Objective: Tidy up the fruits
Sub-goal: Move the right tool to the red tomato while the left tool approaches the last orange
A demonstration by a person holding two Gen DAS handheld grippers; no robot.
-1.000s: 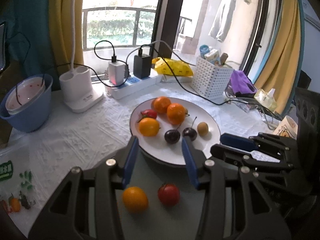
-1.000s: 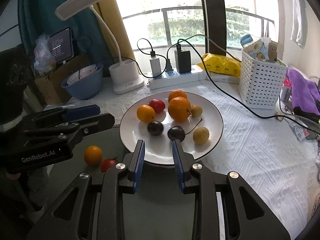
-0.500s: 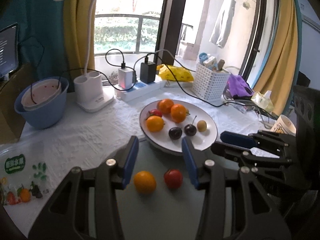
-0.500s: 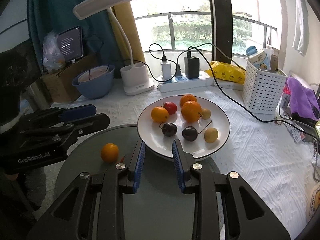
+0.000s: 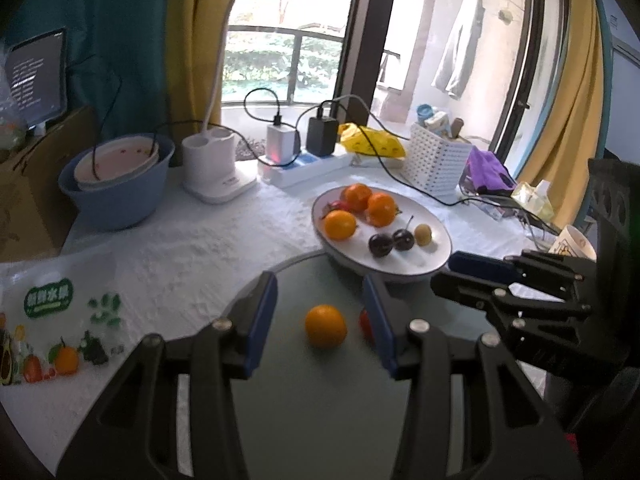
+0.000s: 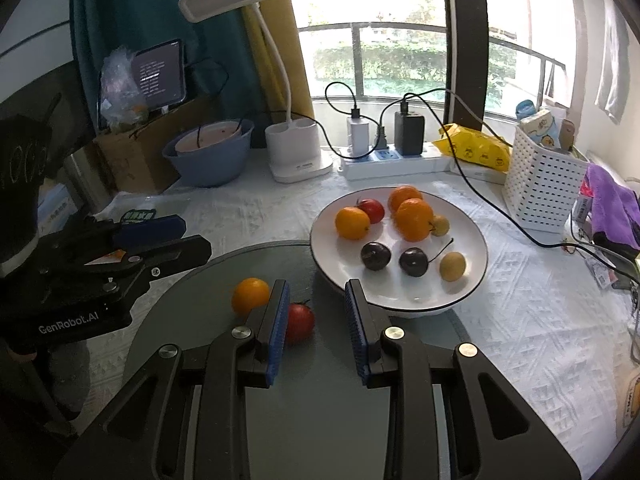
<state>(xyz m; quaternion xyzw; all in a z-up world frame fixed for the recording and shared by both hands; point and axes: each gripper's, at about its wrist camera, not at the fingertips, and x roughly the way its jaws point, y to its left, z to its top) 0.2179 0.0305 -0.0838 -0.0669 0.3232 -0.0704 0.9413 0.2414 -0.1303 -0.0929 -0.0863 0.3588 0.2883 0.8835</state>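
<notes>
Beside the white plate (image 6: pixel 472 276) with its thin dark rim: an orange fruit (image 6: pixel 250 295), a red tomato (image 6: pixel 300 322), grey-green mat (image 6: pixel 320 400), white textured cloth (image 6: pixel 540 320).

a white desk lamp (image 6: pixel 294 148) stands on the tabletop (image 6: pixel 520 320) beside a blue basin (image 6: pixel 210 156); behind them, a power strip (image 6: pixel 396 162) with chargers, a yellow packet (image 6: pixel 476 152), a white perforated basket (image 6: pixel 540 188), purple cloth (image 6: pixel 612 208).

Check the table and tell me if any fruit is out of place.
Two pieces lie apart from the rest: an orange and a red fruit sit on the grey mat, not on the white plate with the other fruit. Nothing looks spilled or damaged. Both tongs, left and right, are open and empty.
</notes>
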